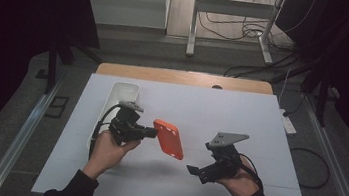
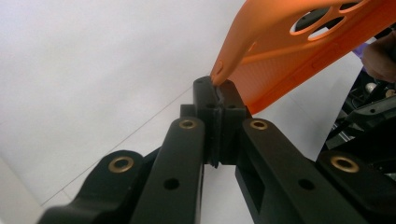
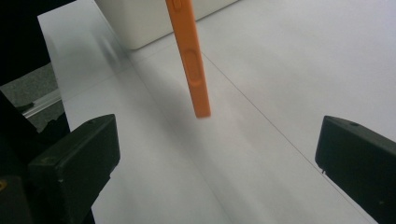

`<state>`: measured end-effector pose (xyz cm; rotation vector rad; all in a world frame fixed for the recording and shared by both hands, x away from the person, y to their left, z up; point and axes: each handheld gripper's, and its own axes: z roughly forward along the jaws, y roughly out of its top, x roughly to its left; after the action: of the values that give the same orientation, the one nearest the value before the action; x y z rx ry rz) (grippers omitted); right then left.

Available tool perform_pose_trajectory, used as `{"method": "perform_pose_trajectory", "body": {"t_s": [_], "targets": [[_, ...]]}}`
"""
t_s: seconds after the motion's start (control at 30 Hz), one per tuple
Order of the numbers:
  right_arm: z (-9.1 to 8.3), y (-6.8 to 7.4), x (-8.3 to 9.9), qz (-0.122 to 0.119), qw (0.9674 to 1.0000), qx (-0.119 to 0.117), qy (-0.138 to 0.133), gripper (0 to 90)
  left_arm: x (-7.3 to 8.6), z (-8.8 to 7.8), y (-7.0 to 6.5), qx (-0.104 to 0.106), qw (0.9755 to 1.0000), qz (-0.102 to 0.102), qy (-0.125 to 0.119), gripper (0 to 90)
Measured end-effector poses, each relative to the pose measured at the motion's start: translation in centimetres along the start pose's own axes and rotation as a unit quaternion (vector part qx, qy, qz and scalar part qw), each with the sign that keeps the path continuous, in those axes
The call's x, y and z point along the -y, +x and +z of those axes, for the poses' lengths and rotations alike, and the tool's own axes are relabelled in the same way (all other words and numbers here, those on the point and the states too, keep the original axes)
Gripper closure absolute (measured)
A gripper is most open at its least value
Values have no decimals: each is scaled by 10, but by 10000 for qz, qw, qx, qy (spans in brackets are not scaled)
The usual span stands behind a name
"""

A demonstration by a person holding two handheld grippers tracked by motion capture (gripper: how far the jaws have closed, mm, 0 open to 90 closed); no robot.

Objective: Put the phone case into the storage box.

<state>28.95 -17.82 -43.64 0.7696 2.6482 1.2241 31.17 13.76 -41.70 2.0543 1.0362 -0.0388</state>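
Orange phone case (image 1: 168,138) pinched in left jaws.

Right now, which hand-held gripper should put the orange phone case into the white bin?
Left: the left hand-held gripper already pinches the orange phone case beside the white bin; the right hand-held gripper is open.

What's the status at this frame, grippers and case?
Left gripper shut on orange phone case, pinching its edge, held off the table. Right gripper open, holding nothing, apart from case. White bin behind left gripper.

High view above the table (image 1: 240,116) looking forward and down; both gripper views close, sharing the orange case (image 1: 168,138)
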Motion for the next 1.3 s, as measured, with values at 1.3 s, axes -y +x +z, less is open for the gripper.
{"method": "perform_pose_trajectory", "body": {"t_s": [1.3], "targets": [[-57,-25,56,455,9964,710,39,0,-17,-27,27,-158,9997,-192,-64,892]]}}
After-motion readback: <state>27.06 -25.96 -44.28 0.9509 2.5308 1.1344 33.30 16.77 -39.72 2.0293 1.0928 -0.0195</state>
